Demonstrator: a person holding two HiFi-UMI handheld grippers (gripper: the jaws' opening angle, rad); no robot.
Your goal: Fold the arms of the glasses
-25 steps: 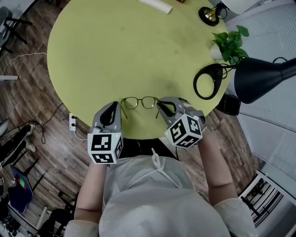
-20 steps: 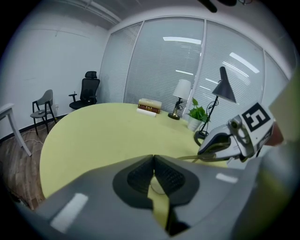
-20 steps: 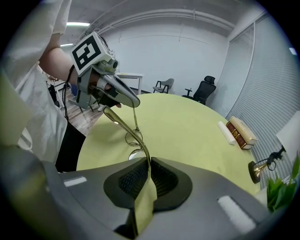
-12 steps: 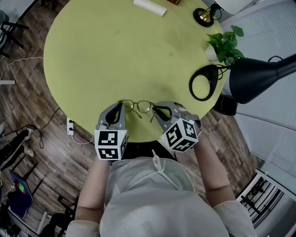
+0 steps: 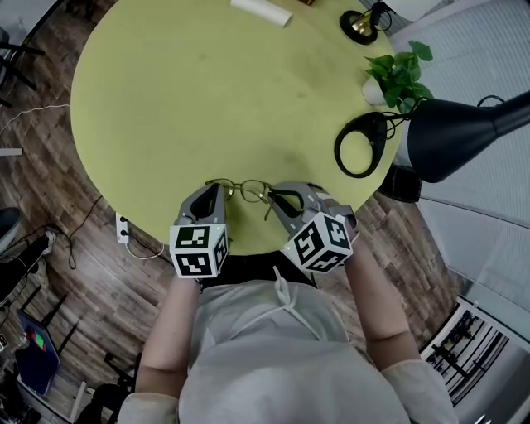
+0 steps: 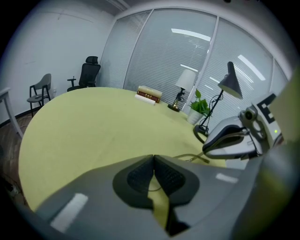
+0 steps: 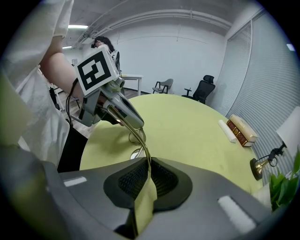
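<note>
Thin gold-rimmed glasses lie near the front edge of the round yellow-green table. My right gripper is shut on one gold arm, which runs up from between its pads toward the lenses. My left gripper is at the frame's left end and hides part of it. Its pads meet at the tips, with a thin wire showing in the gap behind them. The other arm of the glasses reaches toward the right gripper's fingers.
At the table's right side stand a black desk lamp with a ring base and a potted plant. A small brass lamp and a white roll are at the far edge. My torso is against the near edge.
My left gripper has sunk and closed in on the frame's left end. The glasses now lie slightly slanted between the grippers. The right gripper has kept its hold in place.
</note>
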